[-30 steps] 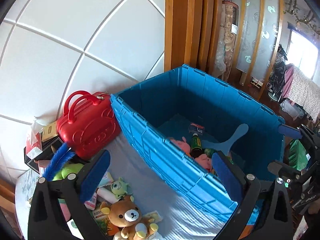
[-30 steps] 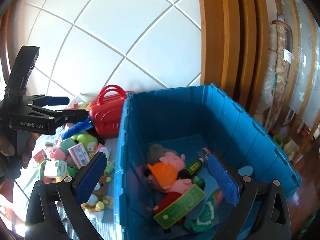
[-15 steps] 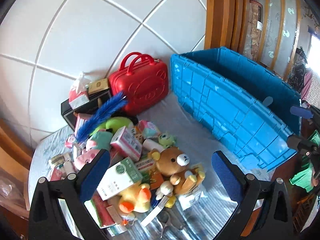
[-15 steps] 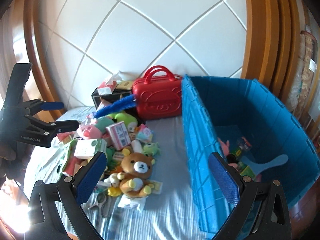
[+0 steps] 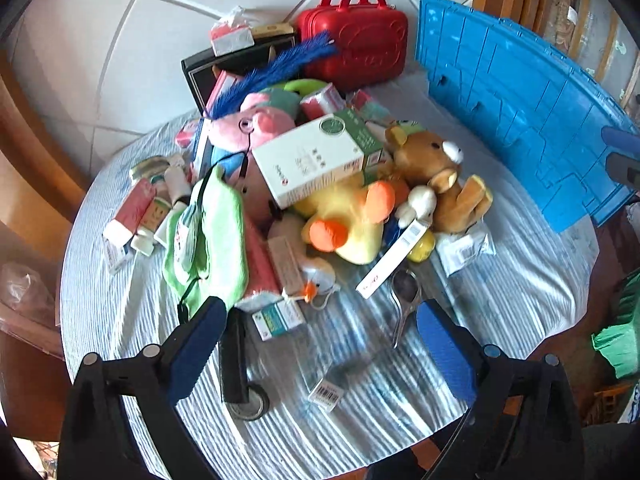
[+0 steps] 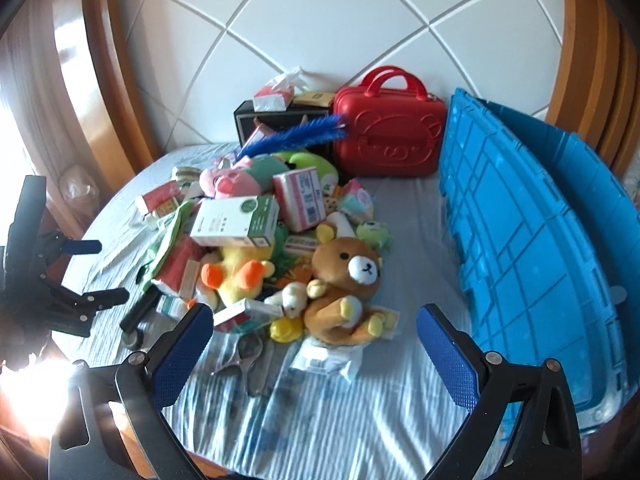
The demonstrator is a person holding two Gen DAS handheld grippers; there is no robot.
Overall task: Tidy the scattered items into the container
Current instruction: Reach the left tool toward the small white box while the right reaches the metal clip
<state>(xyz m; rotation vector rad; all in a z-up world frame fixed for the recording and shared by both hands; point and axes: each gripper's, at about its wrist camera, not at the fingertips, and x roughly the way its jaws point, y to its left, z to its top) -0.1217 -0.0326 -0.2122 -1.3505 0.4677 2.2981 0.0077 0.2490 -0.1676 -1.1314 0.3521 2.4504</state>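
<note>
Here both empty, wide-open claws, left claw (image 5: 320,344) and right claw (image 6: 316,344), hover before a brown plush bear (image 6: 344,280), likely soft and light, best pinched around its belly.

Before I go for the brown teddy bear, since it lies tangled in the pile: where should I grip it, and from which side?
Take the brown teddy bear around its body, just below the head, coming from above on the blue crate side. It lies on its back on top of the pile, and that side faces bare cloth, while the yellow duck crowds the other.
</note>
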